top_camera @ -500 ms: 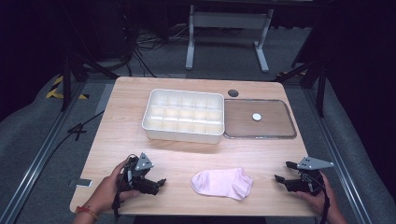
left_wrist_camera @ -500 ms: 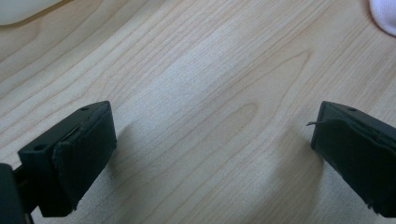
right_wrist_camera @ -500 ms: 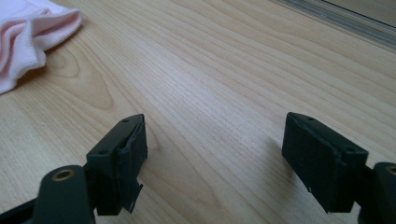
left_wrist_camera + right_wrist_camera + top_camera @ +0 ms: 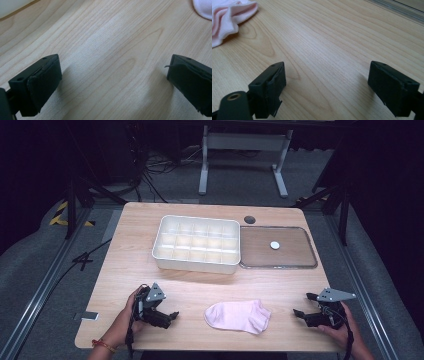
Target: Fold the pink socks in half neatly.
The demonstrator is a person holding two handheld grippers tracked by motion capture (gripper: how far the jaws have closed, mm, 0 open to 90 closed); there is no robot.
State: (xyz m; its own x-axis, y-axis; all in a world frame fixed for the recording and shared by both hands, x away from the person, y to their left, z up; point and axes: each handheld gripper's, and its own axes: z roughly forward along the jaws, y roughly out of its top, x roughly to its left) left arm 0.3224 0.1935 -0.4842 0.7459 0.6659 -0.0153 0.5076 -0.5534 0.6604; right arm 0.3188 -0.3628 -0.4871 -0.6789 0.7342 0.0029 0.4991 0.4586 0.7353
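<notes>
No words or labels can be read on anything here.

From the high view: a light wood table [image 4: 125, 265] w/ a white divided box [image 4: 196, 243] near the back, and a clear flat lid [image 4: 278, 248] right beside it w/ a small white round knob [image 4: 274, 245] on top. A pink sock [image 4: 239, 315] lies flat near the front edge, between the two grippers, touching neither. The left gripper [image 4: 170, 316] sits low at the front left, held in a hand [image 4: 122, 322]. The right gripper [image 4: 301, 306] is at the front right, jaws pointing at the sock.

The left gripper view shows what the high one can't: its jaws are wide apart, nothing between them but bare wood, w/ a bit of sock [image 4: 204, 8] at the top right corner.

The right gripper view: jaws also spread wide & holding nothing. The sock's ribbed cuff [image 4: 229, 17] shows top left, and the lid's edge [image 4: 397, 10] top right.
</notes>
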